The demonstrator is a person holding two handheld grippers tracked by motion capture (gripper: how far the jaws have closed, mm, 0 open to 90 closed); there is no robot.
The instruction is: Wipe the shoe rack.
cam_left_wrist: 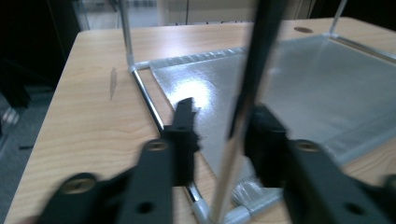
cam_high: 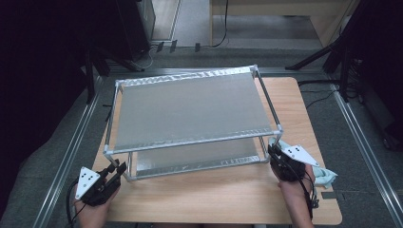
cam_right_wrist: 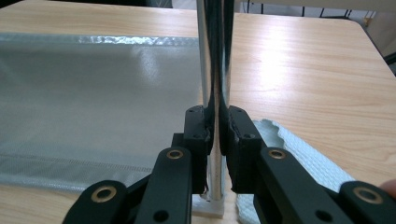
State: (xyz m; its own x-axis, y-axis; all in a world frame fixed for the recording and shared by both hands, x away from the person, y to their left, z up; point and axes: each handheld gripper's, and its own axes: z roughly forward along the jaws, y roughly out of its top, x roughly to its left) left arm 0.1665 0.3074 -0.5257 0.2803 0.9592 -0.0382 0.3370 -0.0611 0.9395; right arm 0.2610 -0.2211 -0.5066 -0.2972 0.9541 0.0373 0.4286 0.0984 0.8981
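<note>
So there's one two-shelf metal rack [cam_high: 190, 114] sitting on the wooden bench [cam_high: 228, 199], and two tongs working on it. Nearest, the left tongs [cam_high: 115, 169] are at the rack's front-left corner post [cam_left_wrist: 243, 116]; the post stands between the jaws, but there's still a gap on one side, so not pinched. The right tongs [cam_high: 274, 154] are clamped tight on the rack's front-right post [cam_right_wrist: 215, 70], pads pressing both sides. One pale blue cloth [cam_high: 323, 176] lies on the bench just right of that post. Two silvery mesh shelves: the lower one [cam_right_wrist: 93, 107] right above the bench, the upper [cam_high: 190, 107] over it.
</note>
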